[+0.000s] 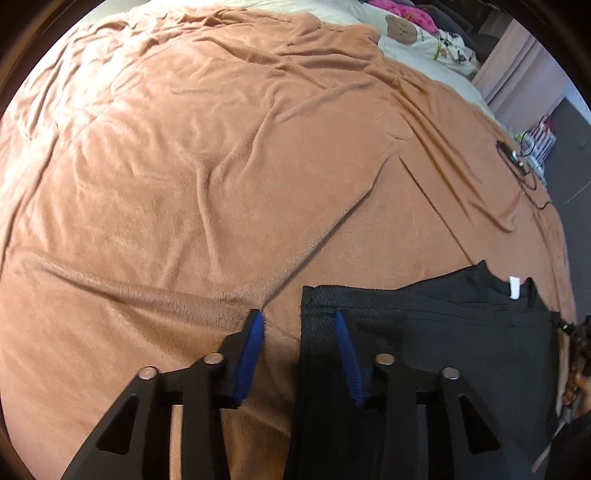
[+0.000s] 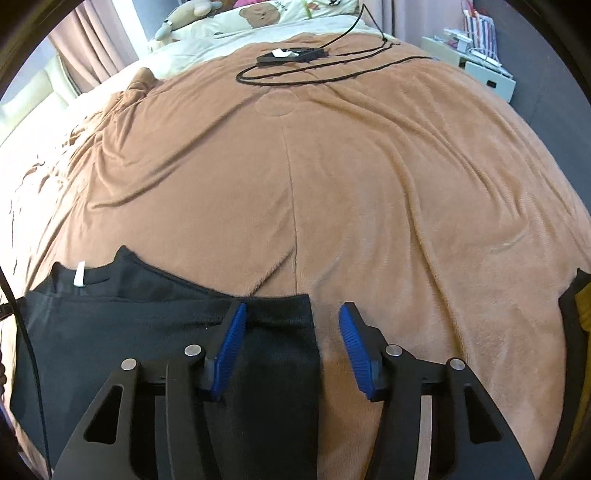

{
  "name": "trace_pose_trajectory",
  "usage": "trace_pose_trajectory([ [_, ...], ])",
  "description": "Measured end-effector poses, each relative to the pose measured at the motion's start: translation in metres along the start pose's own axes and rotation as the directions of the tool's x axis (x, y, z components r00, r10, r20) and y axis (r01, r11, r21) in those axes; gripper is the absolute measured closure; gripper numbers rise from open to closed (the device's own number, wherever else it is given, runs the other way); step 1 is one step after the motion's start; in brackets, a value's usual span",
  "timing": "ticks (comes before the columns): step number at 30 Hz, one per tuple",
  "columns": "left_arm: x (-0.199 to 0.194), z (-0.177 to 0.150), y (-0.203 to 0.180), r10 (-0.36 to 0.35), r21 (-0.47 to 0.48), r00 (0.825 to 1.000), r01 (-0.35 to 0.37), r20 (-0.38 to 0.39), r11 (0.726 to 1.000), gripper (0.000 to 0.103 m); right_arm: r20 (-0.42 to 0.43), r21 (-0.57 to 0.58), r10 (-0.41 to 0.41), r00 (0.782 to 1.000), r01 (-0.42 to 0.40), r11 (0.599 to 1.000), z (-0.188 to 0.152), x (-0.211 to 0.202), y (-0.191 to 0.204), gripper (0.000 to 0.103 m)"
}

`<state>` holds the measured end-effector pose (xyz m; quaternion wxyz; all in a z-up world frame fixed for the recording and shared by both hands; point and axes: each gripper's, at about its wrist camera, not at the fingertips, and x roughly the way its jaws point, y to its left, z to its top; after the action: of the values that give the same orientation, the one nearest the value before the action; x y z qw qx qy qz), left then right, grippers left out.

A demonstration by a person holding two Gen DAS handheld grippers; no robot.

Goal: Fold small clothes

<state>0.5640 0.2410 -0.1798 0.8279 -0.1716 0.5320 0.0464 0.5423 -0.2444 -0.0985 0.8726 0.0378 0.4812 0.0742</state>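
The black garment point(image 1: 424, 332) lies on the blanket point(image 1: 184, 166). The left gripper point(image 1: 300, 317) is wide open, empty, its 3 o'clock finger over the garment edge. The right gripper point(image 2: 291, 308) is wide open, empty, with the garment at 9 o'clock.

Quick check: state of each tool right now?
Left tool: open, straddling the black garment edge, holding nothing.
Right tool: open, straddling the opposite edge, holding nothing.

A bed point(image 2: 369, 184) covered by a rumpled brown blanket point(image 1: 184, 184) carries everything. A black garment point(image 1: 443, 332) lies flat on the blanket at its near edge, a small white tag point(image 2: 79, 274) showing at its far rim. Farther off, a small black device point(image 2: 291, 56) with a looping black cable point(image 2: 332, 70) rests on the blanket. Beyond the blanket's far edge lies cream bedding point(image 2: 221, 29) printed with a bear face point(image 2: 260, 14), and a plush toy point(image 2: 184, 16) lies on it.
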Motion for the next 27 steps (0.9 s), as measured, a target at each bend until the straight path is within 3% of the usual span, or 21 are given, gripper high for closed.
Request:
trace_pose_trajectory([
  [3, 0.000, -0.002, -0.001, -0.014, 0.010, 1.000, 0.014, 0.002, 1.000, 0.074, -0.013, 0.016, 0.041, 0.999, -0.041, 0.999, -0.006, 0.005, -0.007, 0.058],
  [6, 0.001, -0.003, -0.009, -0.023, 0.044, 1.000, 0.023, 0.007, 0.999, 0.076, -0.009, 0.005, 0.070, 0.997, -0.070, 0.998, -0.007, 0.007, -0.006, 0.075],
  [8, 0.003, -0.003, -0.014, -0.011, 0.066, 1.000, 0.011, 0.001, 0.998, 0.092, -0.004, -0.023, 0.058, 0.998, -0.058, 0.998, -0.008, 0.008, -0.001, 0.088],
  [10, 0.002, -0.003, -0.016, -0.017, 0.063, 1.000, 0.017, 0.001, 0.998, 0.096, 0.005, -0.036, 0.040, 0.999, -0.040, 0.999, -0.006, 0.008, -0.001, 0.098],
  [20, -0.030, 0.010, -0.012, -0.005, 0.060, 0.996, 0.000, 0.085, 0.998, 0.097, 0.112, -0.028, 0.046, 0.993, -0.044, 0.999, -0.011, -0.036, 0.006, 0.102],
  [27, -0.018, 0.028, -0.023, 0.025, 0.084, 0.996, -0.032, 0.080, 0.996, 0.097, 0.118, -0.007, 0.025, 0.993, -0.024, 1.000, -0.005, -0.020, 0.007, 0.102],
])
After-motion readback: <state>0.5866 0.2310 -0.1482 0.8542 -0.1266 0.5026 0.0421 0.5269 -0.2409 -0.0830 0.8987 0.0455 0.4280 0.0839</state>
